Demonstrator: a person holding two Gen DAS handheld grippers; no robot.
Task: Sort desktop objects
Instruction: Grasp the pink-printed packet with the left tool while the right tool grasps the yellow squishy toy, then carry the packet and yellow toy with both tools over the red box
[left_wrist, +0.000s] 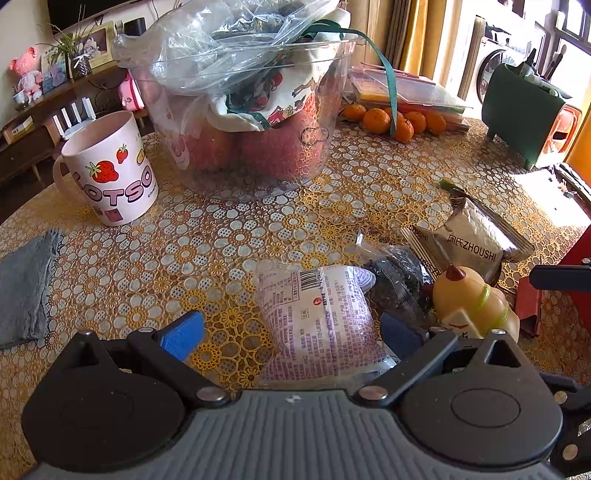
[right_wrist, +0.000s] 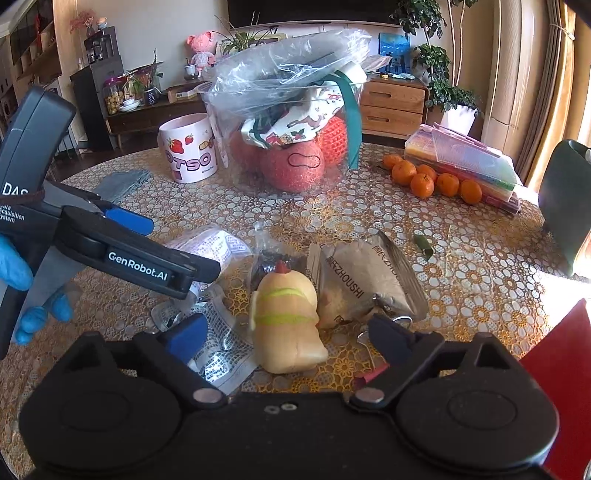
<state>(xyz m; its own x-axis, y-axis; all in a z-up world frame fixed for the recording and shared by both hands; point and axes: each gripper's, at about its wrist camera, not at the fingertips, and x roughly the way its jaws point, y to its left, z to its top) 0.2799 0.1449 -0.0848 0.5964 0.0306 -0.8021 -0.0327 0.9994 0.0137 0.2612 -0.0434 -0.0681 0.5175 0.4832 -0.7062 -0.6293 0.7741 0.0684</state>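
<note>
My left gripper (left_wrist: 291, 328) is open, its blue fingers on either side of a white snack packet with purple print (left_wrist: 321, 317) lying on the table. The same packet shows under the left gripper in the right wrist view (right_wrist: 214, 243). My right gripper (right_wrist: 286, 332) is open around a yellow chick-shaped squeeze toy (right_wrist: 284, 317), which also shows in the left wrist view (left_wrist: 472, 299). A silver ZHOUSHI packet (right_wrist: 365, 277) lies behind the toy, with a dark clear-wrapped snack (left_wrist: 399, 277) beside it. The left gripper's body (right_wrist: 140, 266) reaches in from the left.
A clear bowl (left_wrist: 243, 122) full of apples and bags stands at the back, a strawberry mug (left_wrist: 110, 166) to its left. Tangerines (right_wrist: 432, 181) and a stack of flat plastic boxes (right_wrist: 465, 162) lie at the back right. A grey cloth (left_wrist: 26, 284) lies left. A dark green container (left_wrist: 517, 110) stands right.
</note>
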